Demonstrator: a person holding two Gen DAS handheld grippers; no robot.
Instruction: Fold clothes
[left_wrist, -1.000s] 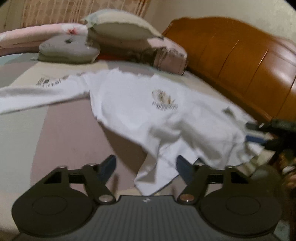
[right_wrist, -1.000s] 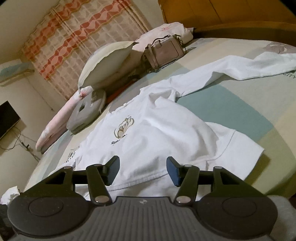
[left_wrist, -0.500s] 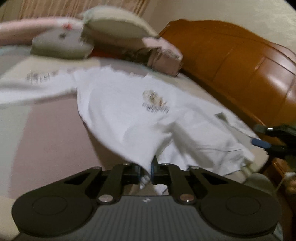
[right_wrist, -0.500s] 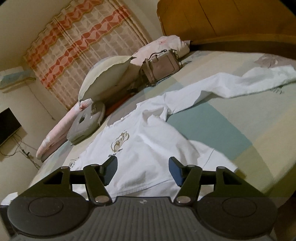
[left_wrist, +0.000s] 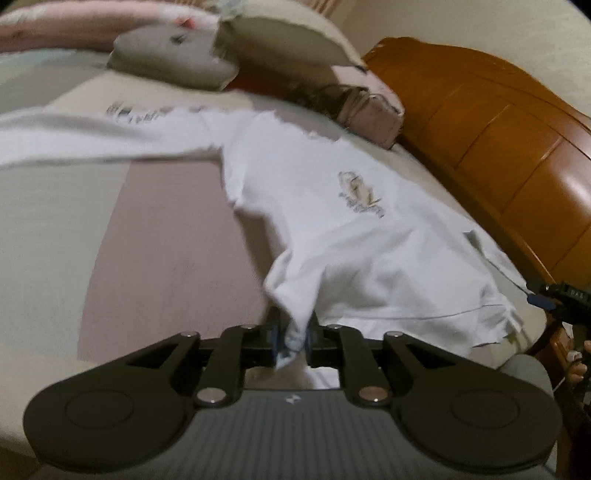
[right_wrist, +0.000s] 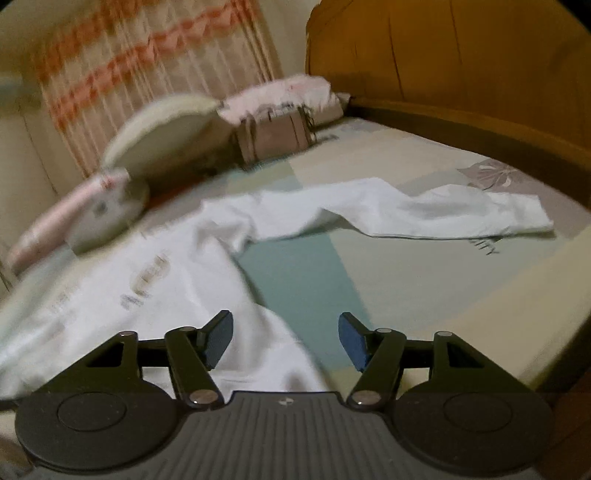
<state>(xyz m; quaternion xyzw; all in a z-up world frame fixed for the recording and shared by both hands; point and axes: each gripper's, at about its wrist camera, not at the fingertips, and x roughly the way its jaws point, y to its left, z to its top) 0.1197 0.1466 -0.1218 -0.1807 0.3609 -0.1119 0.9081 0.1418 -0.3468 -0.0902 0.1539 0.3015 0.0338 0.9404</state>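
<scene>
A white long-sleeved shirt (left_wrist: 332, 229) lies spread on the bed (left_wrist: 155, 236), chest print up, its body running toward the wooden headboard (left_wrist: 517, 155). One sleeve (right_wrist: 424, 210) stretches flat across the teal and beige patches of the sheet. My left gripper (left_wrist: 291, 338) is clenched on a bunched corner of the shirt's hem, and the cloth rises from the bed in a small peak into my blue-padded fingers (left_wrist: 275, 339). My right gripper (right_wrist: 282, 338) is released, fingers (right_wrist: 218, 338) spread wide, with the near edge of the shirt lying between and below them; whether they touch the cloth I cannot tell. From the left view I see the right gripper's blue tip just beside the far hem corner, at the edge of the bed. Beyond the shirt, near the headboard, sit a pale handbag (right_wrist: 275, 136), a grey cushion (left_wrist: 170, 62) and a beige pillow (left_wrist: 280, 44). A striped curtain (right_wrist: 147, 70) hangs behind them.
</scene>
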